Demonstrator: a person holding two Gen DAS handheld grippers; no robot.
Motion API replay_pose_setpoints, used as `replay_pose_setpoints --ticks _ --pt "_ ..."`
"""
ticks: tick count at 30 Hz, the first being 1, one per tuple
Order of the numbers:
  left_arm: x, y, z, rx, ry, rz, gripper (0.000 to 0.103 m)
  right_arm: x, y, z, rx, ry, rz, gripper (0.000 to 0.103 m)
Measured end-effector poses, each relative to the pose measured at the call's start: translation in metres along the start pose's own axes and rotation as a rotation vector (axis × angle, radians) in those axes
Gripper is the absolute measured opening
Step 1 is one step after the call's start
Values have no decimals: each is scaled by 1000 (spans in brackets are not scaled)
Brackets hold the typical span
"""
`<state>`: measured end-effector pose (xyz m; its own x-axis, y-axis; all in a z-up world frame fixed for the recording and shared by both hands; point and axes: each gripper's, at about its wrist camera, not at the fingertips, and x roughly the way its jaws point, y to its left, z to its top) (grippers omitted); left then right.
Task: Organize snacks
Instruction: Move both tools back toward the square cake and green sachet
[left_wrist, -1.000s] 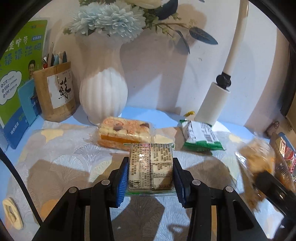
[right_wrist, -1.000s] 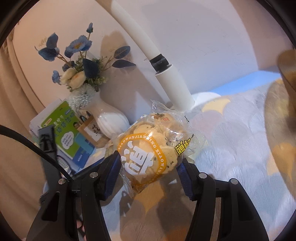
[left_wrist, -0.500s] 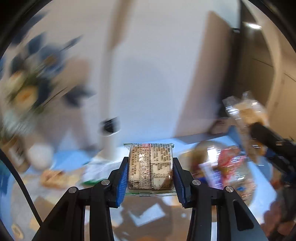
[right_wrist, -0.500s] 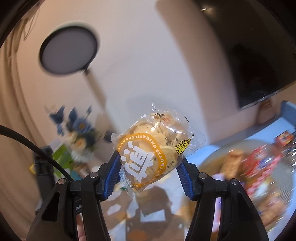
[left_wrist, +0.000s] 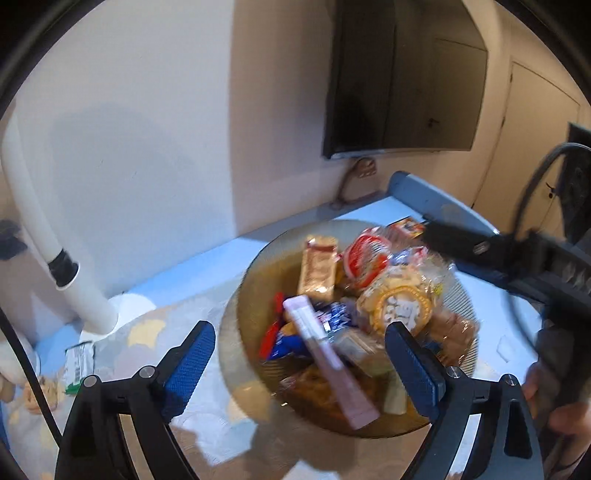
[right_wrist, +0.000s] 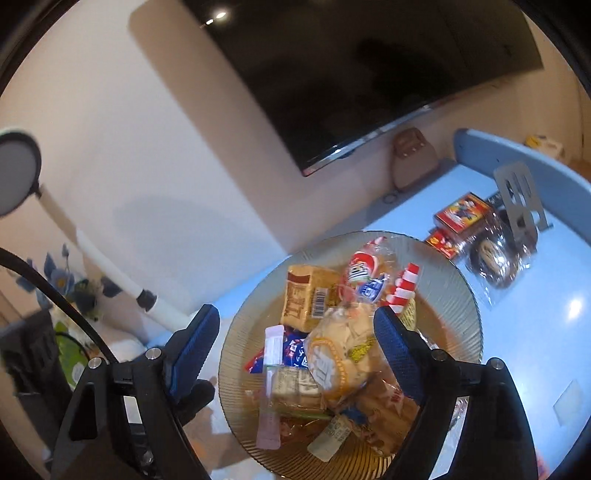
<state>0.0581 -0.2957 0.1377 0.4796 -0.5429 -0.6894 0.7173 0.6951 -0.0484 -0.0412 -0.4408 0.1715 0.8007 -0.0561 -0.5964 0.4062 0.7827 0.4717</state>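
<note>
Both fisheye views are looking forward and steeply downward along their own gripper fingers, whose blue pads are framing the lower edge of each frame. The left wrist view is hanging close above the amber glass bowl (left_wrist: 236, 295), which is filling the centre and lower right, with the wall-mounted television (left_wrist: 399, 81) at upper right. The right wrist view is facing the same bowl (right_wrist: 461, 306) from a slightly different angle, the television (right_wrist: 369, 66) spanning its top. Both are sharing the bowl, the white lamp arm (left_wrist: 33, 221) at left and the blue tabletop (right_wrist: 535, 332).
</note>
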Motion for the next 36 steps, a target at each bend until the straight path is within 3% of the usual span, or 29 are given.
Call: replay_pose_setpoints --ticks 6,15,25,36 --pt "-2 41 -7 -106 15 40 92 1 14 -1 7 -9 24 87" --pt "-32 138 -26 -246 -27 200 92 22 96 -9 -75 4 131 93" --pt "-62 250 -75 -390 -31 332 94 87 191 -47 -144 109 239 95" --pt "-53 340 -126 -498 -5 379 94 156 257 -105 -307 178 276 95"
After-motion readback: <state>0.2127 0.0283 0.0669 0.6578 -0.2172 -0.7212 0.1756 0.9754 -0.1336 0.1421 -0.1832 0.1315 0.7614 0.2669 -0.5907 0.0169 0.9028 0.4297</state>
